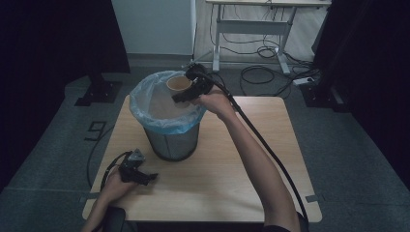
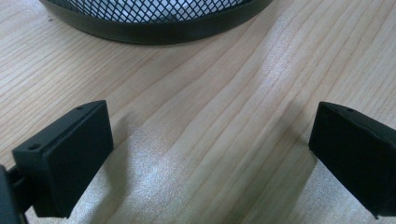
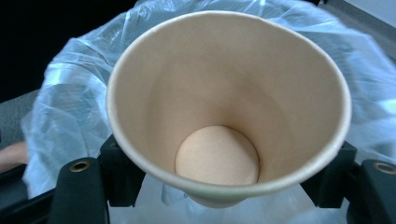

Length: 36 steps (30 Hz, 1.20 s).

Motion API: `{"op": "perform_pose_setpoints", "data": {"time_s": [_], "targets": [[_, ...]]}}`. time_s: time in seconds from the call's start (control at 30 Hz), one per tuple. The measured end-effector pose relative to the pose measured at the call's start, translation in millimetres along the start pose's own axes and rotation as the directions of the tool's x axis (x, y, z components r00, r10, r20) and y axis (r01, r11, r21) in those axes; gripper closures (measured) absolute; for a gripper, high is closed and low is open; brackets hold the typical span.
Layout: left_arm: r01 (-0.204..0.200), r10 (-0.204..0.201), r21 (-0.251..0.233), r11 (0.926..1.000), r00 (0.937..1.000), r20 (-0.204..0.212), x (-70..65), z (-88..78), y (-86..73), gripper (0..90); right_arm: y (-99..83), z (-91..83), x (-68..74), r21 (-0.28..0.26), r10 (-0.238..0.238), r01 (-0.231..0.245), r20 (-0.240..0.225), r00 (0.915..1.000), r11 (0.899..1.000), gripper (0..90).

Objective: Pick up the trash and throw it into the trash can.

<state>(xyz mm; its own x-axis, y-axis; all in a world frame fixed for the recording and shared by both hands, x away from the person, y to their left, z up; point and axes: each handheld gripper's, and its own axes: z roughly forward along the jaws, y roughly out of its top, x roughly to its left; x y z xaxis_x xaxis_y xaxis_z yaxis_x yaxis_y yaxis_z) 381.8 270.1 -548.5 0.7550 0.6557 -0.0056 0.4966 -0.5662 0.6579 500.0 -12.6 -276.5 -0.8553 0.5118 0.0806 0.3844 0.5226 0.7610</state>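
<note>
High view. Wooden bench (image 1: 232, 179) carrying a black mesh bin (image 1: 171, 140) lined with a pale blue plastic bag (image 1: 145, 104) folded over the rim. Right tongs (image 1: 186, 95) raised above the far right of the bin mouth, pinching a tan paper cup (image 1: 178, 85) that sits over the bag opening. Right hand (image 1: 216, 102) behind the tongs, black cable (image 1: 266, 145) trailing back along the forearm. Left tongs (image 1: 150, 178) low at the near left of the bench, well apart from the cup, pointed right, held by the left hand (image 1: 113, 188). Grey floor beyond, with loose cables (image 1: 263, 72) and a white desk frame (image 1: 251, 26).

Left gripper view. Left tongs (image 2: 210, 154) spread wide, nothing between them, just above the wood grain of the bench (image 2: 210, 93). Base ring of the mesh bin (image 2: 159, 30) near, across the top edge.

Right gripper view. Right tongs (image 3: 224, 186) pressed against the two sides of the paper cup (image 3: 229, 107), open mouth towards the camera, round bottom visible and empty. Crumpled plastic bag (image 3: 65, 93) behind and around the cup.
</note>
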Motion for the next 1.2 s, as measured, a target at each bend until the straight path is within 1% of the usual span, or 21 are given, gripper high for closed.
{"op": "perform_pose_setpoints", "data": {"time_s": [0.13,0.17,0.2,0.23,0.27,0.3,0.33,0.37,0.4,0.43,0.5,0.53,0.57,0.6,0.7,0.87,1.03,1.07,1.1,1.13,1.2], "targets": [[0.0,0.0,0.0,1.0,1.0,0.0,0.0,-0.1,0.0,0.0,-2.8,16.2,1.7,0.039,-0.018,0.018,0.005,0.9998,0.999,27.1],[0.0,0.0,0.0,1.0,1.0,0.0,0.0,-0.1,0.0,0.0,-2.8,16.2,1.7,0.039,-0.018,0.018,0.005,0.9998,0.999,27.1],[0.0,0.0,0.0,1.0,1.0,0.0,0.0,-0.1,0.0,0.0,-4.6,22.4,2.0,0.057,-0.029,0.028,0.01,0.9995,0.998,25.0],[0.0,0.0,0.0,1.0,1.0,0.0,0.0,-0.1,0.0,0.0,-5.4,25.1,2.2,0.063,-0.032,0.032,0.006,0.9995,0.997,18.9],[0.0,0.0,0.0,1.0,1.0,0.001,0.0,-0.1,0.0,0.0,-6.1,27.2,2.4,0.066,-0.036,0.035,0.013,0.9993,0.997,11.3],[0.0,0.0,0.0,1.0,1.0,0.001,0.0,-0.1,0.0,0.0,-6.1,27.2,2.4,0.066,-0.036,0.035,0.013,0.9993,0.997,11.3],[0.0,0.0,0.0,1.0,1.0,0.0,0.0,0.0,0.0,0.0,-7.0,28.4,2.9,0.065,-0.047,0.045,0.032,0.9984,0.997,9.2],[0.0,0.0,0.0,1.0,1.0,0.0,0.0,0.0,0.0,0.0,-7.0,28.4,2.9,0.065,-0.047,0.045,0.032,0.9984,0.997,9.2],[0.001,-0.001,0.0,1.0,1.0,0.0,0.0,-0.1,0.0,0.0,-7.2,26.7,2.7,0.065,-0.045,0.042,0.049,0.9978,0.997,0.7],[0.001,-0.001,0.0,1.0,1.0,0.0,0.0,-0.1,0.0,0.0,-7.1,24.7,2.3,0.063,-0.042,0.038,0.061,0.9973,0.997,0.0],[0.0,0.0,0.001,1.0,1.0,0.001,0.0,-0.1,0.0,0.0,-7.1,22.2,1.6,0.06,-0.041,0.037,0.065,0.997,0.998,0.0],[-0.001,0.001,0.0,1.0,1.0,0.0,0.0,0.0,0.0,0.0,-7.3,16.5,0.6,0.056,-0.046,0.042,0.068,0.9966,0.998,0.0],[-0.001,0.001,0.0,1.0,1.0,0.0,0.0,0.0,0.0,0.0,-7.3,16.5,0.6,0.056,-0.046,0.042,0.068,0.9966,0.998,0.0],[-0.001,0.001,0.0,1.0,1.0,0.0,0.0,0.0,0.0,0.0,-7.7,9.9,0.6,0.053,-0.049,0.045,0.077,0.9958,0.998,0.0],[-0.001,0.001,0.001,1.0,1.0,0.0,-0.1,0.0,0.0,0.0,-9.7,1.0,1.1,0.045,-0.057,0.053,0.079,0.9953,0.998,0.0],[-0.001,0.001,0.001,1.0,1.0,0.0,-0.1,0.0,0.0,0.0,-15.2,-8.4,1.1,0.057,-0.078,0.073,0.09,0.9929,0.996,0.0],[0.0,0.0,0.001,1.0,1.0,0.0,-0.1,0.0,0.0,0.0,-20.9,-16.9,-1.6,0.047,-0.071,0.067,0.097,0.9927,0.997,0.0],[-0.001,0.001,0.001,1.0,1.0,0.0,-0.1,0.0,0.0,0.0,-24.8,-21.7,-3.2,0.047,-0.073,0.069,0.103,0.9919,0.997,0.0],[-0.001,0.001,0.001,1.0,1.0,0.0,-0.1,0.0,0.0,0.0,-24.8,-21.7,-3.2,0.047,-0.073,0.069,0.103,0.9919,0.997,0.0],[-0.001,0.001,0.001,1.0,1.0,0.0,0.0,-0.1,0.0,0.0,-29.3,-26.5,-4.9,0.04,-0.066,0.062,0.114,0.9913,0.997,0.0],[-0.001,0.001,0.001,1.0,1.0,0.0,-0.1,0.0,0.0,0.0,-33.9,-31.7,-6.8,0.033,-0.057,0.054,0.115,0.9917,0.998,0.0]]}}
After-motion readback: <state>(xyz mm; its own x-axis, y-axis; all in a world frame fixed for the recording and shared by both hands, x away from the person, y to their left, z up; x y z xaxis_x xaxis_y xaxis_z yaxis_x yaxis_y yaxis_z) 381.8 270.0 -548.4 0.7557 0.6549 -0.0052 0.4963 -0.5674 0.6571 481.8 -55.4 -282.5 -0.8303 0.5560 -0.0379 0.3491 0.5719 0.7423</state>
